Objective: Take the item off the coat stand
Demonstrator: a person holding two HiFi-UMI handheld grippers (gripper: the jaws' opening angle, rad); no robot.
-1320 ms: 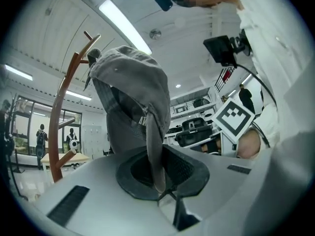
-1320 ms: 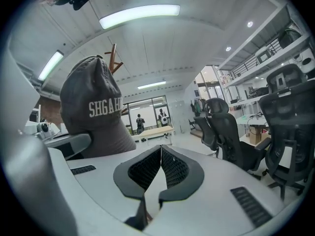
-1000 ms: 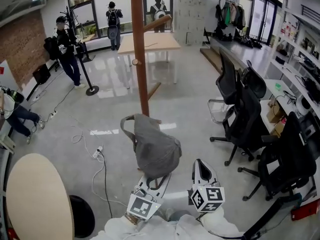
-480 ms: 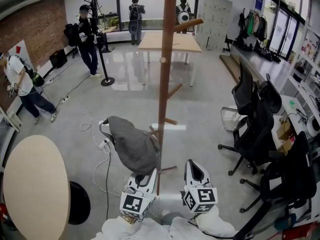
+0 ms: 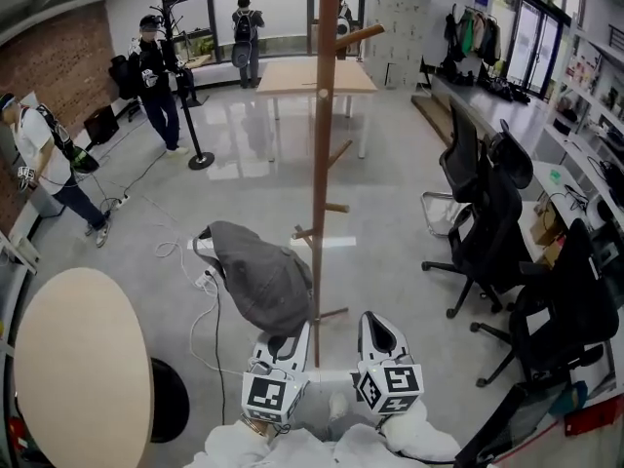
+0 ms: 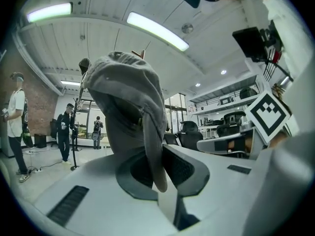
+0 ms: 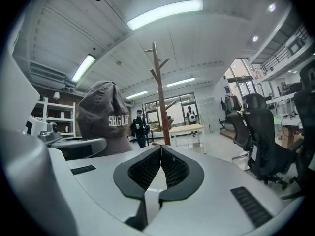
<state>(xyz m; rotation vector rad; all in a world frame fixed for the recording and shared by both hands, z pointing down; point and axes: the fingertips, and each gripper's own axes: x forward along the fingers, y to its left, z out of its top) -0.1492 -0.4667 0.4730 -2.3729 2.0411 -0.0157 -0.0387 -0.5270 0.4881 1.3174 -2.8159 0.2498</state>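
Since a second ago the grey cap (image 5: 255, 283) has come away from the front of the coat stand (image 5: 322, 115); in the head view it now hangs just left of the wooden pole, clear of the pegs and off the floor.

It is a soft, faded grey cloth cap with a rounded, slumped crown, and the right gripper view shows white stitched lettering on it (image 7: 103, 117). From the left gripper view its creased crown (image 6: 130, 112) rises over the jaws, and a curved strip of it drops between them. That strip looks like the brim seen edge-on, though it could be a strap.

The left gripper (image 5: 284, 342) is clamped narrowly on that strip, its dark ribbed pads pressing the cloth, and it is held level, pointing away from the person. The right gripper (image 5: 379, 330) lies level beside it, on the other side of the pole, its jaws closed together on nothing. The stand is a slim brown round pole with short angled pegs, standing on the glossy pale floor (image 5: 390, 242).
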